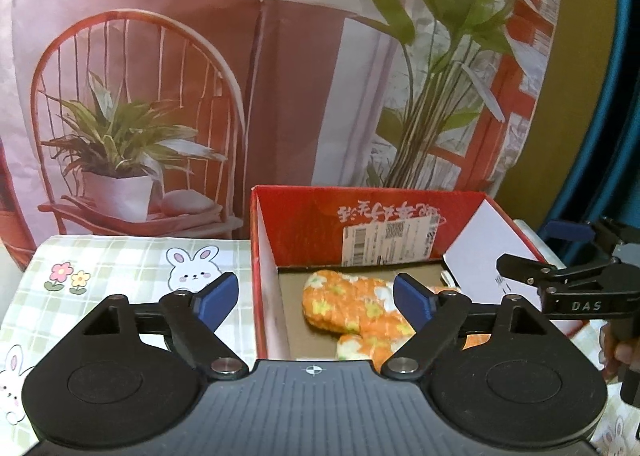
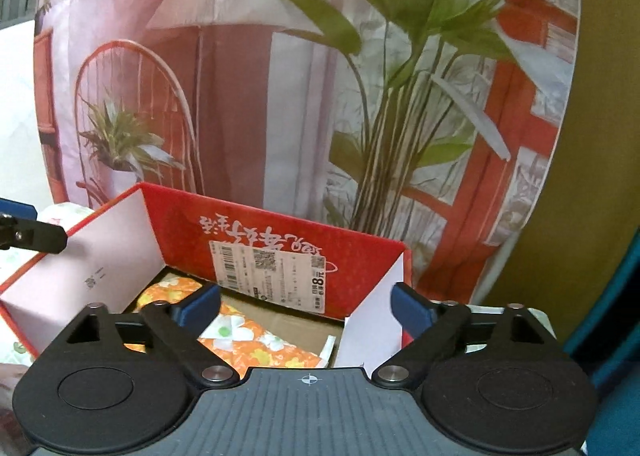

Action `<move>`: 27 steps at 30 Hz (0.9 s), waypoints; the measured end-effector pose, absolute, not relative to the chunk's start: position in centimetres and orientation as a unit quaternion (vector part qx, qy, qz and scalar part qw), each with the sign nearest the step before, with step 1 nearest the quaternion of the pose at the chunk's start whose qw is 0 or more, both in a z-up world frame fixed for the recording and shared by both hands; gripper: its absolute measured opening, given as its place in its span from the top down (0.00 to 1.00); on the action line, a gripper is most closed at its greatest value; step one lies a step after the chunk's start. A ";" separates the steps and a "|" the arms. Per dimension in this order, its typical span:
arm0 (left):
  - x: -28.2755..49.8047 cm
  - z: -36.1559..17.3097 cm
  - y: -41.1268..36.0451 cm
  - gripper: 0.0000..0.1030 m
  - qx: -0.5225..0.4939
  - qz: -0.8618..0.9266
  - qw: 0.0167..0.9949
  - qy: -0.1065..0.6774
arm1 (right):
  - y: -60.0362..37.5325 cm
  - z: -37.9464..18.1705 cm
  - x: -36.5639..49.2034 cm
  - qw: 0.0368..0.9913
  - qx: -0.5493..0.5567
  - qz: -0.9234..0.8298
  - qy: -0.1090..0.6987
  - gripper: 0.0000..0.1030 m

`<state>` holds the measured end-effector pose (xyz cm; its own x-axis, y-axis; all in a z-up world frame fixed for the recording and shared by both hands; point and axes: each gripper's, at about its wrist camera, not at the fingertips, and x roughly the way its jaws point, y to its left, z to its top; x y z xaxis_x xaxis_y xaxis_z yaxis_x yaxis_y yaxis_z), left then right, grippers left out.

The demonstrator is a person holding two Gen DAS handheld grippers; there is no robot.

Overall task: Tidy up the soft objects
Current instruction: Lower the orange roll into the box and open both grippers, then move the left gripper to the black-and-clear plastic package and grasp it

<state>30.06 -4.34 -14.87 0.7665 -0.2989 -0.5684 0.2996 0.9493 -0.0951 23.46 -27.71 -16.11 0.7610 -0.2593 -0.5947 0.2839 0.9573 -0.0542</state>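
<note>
An orange floral soft cloth [image 1: 352,306] lies on the floor of an open red cardboard box [image 1: 304,224]. It also shows in the right wrist view [image 2: 256,344], inside the same box [image 2: 180,216]. My left gripper [image 1: 316,302] is open and empty, held above the box's near left wall. My right gripper [image 2: 306,306] is open and empty over the box's near right part. The right gripper also shows at the right edge of the left wrist view [image 1: 560,280].
The box stands on a green checked tablecloth with rabbit prints [image 1: 120,268]. A printed backdrop with a chair, lamp and plants [image 1: 280,76] hangs right behind the box. A white label [image 2: 272,276] is stuck on the box's far inner wall.
</note>
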 end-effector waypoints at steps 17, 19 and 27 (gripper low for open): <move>23.7 -14.2 -3.8 0.00 0.030 -0.098 0.957 0.273 | -24.9 -13.9 17.4 0.958 0.069 -0.120 0.249 0.00; 23.1 -14.1 -3.6 0.00 0.020 -0.096 0.958 0.271 | -24.4 -13.8 16.8 0.960 0.064 -0.121 0.245 0.00; 21.1 -14.6 -4.0 0.00 0.030 -0.111 0.956 0.270 | -23.3 -13.8 14.2 0.965 0.080 -0.114 0.224 0.00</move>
<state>21.11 -3.96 -14.60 0.8303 -0.1953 -0.5220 0.2276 0.9738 -0.0024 14.23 -23.26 -13.78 0.8737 -0.1834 -0.4506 0.2547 0.9616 0.1025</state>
